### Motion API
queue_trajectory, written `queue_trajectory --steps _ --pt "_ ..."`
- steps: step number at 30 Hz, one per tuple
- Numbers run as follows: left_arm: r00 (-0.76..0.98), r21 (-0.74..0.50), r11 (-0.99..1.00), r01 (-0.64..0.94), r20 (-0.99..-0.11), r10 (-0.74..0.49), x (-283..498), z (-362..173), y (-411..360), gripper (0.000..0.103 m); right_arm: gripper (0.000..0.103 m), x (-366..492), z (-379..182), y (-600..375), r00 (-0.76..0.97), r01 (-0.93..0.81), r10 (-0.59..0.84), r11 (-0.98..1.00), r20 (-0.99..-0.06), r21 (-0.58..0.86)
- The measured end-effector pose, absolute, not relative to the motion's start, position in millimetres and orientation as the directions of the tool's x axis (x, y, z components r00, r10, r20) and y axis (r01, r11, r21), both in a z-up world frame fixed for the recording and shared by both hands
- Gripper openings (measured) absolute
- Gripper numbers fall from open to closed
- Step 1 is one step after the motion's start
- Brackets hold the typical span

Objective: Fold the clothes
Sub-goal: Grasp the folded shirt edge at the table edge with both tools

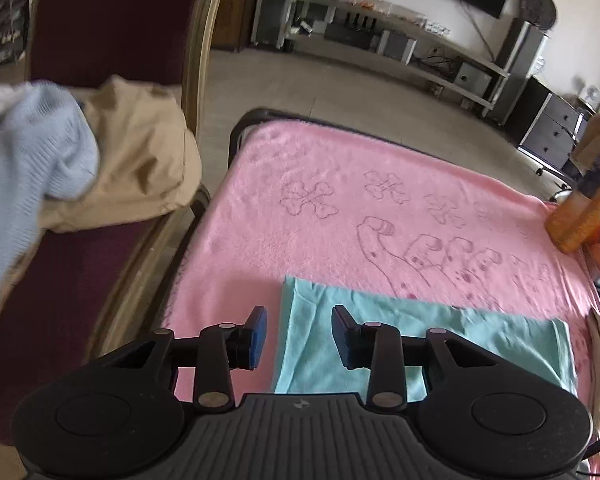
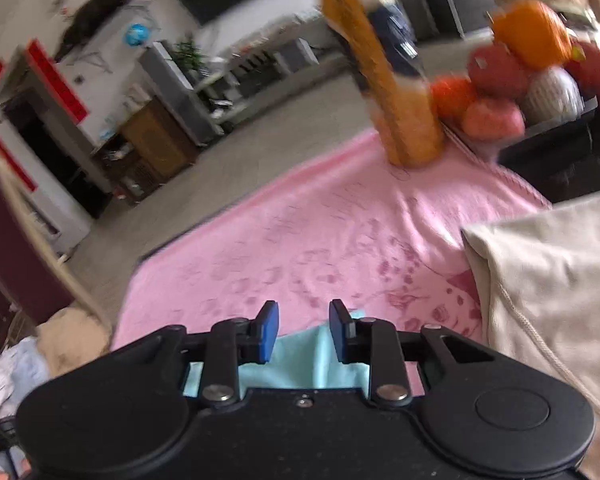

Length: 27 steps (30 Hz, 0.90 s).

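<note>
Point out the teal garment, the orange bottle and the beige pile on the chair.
teal garment (image 1: 480,332), left wrist view, flat middle of the folded cloth.
orange bottle (image 2: 404,120), right wrist view, lower body.
beige pile (image 1: 140,152), left wrist view, middle of the heap.

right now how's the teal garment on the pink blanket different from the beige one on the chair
The teal garment lies flat, folded into a neat rectangle on the pink blanket; the beige garment sits crumpled in a heap on the chair.
The teal one lies alone; the beige one is partly covered by a light blue knit.
The teal one looks thin and smooth, the beige one bulky.
Neither is held by a claw.
</note>
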State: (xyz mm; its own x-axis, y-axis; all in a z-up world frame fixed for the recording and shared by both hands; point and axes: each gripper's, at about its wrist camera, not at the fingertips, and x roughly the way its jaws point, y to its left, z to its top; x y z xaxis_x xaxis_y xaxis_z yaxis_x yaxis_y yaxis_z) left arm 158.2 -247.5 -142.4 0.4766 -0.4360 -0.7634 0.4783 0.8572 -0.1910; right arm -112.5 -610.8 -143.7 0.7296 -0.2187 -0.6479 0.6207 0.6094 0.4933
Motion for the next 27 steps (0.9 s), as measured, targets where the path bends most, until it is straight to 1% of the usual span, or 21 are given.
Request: queue_trajectory --steps 4,6,9,11,13,17,24,25,26,27 --pt "0.423 -0.231 0.869 0.437 -0.8 -0.426 183.0 -166.5 -253.0 0.038 0.027 -100.5 -186.0 -635.0 0.692 0.665 -0.163 0.525 -0.704 0.532" --pt "0.409 -0.269 0.872 0.409 -0.8 -0.438 194.2 -171.8 -252.0 0.038 0.027 -96.0 -195.5 -641.0 0.679 0.675 -0.138 0.503 -0.721 0.539" --pt "0.39 -0.338 0.87 0.359 -0.792 -0.469 206.9 -176.6 -249.2 0.038 0.027 -95.0 -202.1 -646.5 0.671 0.692 -0.151 0.477 -0.726 0.541" --pt "0.381 -0.362 0.865 0.347 -0.788 -0.483 211.1 -178.6 -251.3 0.038 0.027 -95.2 -206.1 -649.1 0.67 0.699 -0.151 0.46 -0.727 0.548" --pt "0.378 -0.357 0.864 0.355 -0.79 -0.482 213.2 -180.6 -257.1 0.038 0.027 -95.1 -209.3 -650.2 0.668 0.703 -0.154 0.45 -0.728 0.55" --pt "0.371 -0.344 0.866 0.363 -0.8 -0.473 217.7 -186.9 -266.1 0.03 0.025 -93.8 -212.3 -652.5 0.651 0.719 -0.174 0.453 -0.739 0.527" --pt "0.362 -0.357 0.848 0.39 -0.788 -0.498 221.3 -193.0 -276.8 0.031 0.025 -87.9 -222.9 -662.0 0.68 0.7 -0.129 0.408 -0.722 0.586" --pt "0.361 -0.357 0.846 0.395 -0.787 -0.501 221.5 -194.0 -279.1 0.028 0.025 -86.1 -224.6 -662.2 0.678 0.701 -0.128 0.408 -0.724 0.585" --pt "0.361 -0.355 0.845 0.4 -0.786 -0.502 221.5 -194.9 -281.3 0.019 0.025 -84.3 -226.2 -662.4 0.676 0.702 -0.126 0.408 -0.726 0.583" --pt "0.364 -0.351 0.844 0.405 -0.785 -0.501 221.4 -195.7 -283.5 0.015 0.025 -82.3 -227.6 -662.8 0.677 0.701 -0.122 0.408 -0.726 0.585"
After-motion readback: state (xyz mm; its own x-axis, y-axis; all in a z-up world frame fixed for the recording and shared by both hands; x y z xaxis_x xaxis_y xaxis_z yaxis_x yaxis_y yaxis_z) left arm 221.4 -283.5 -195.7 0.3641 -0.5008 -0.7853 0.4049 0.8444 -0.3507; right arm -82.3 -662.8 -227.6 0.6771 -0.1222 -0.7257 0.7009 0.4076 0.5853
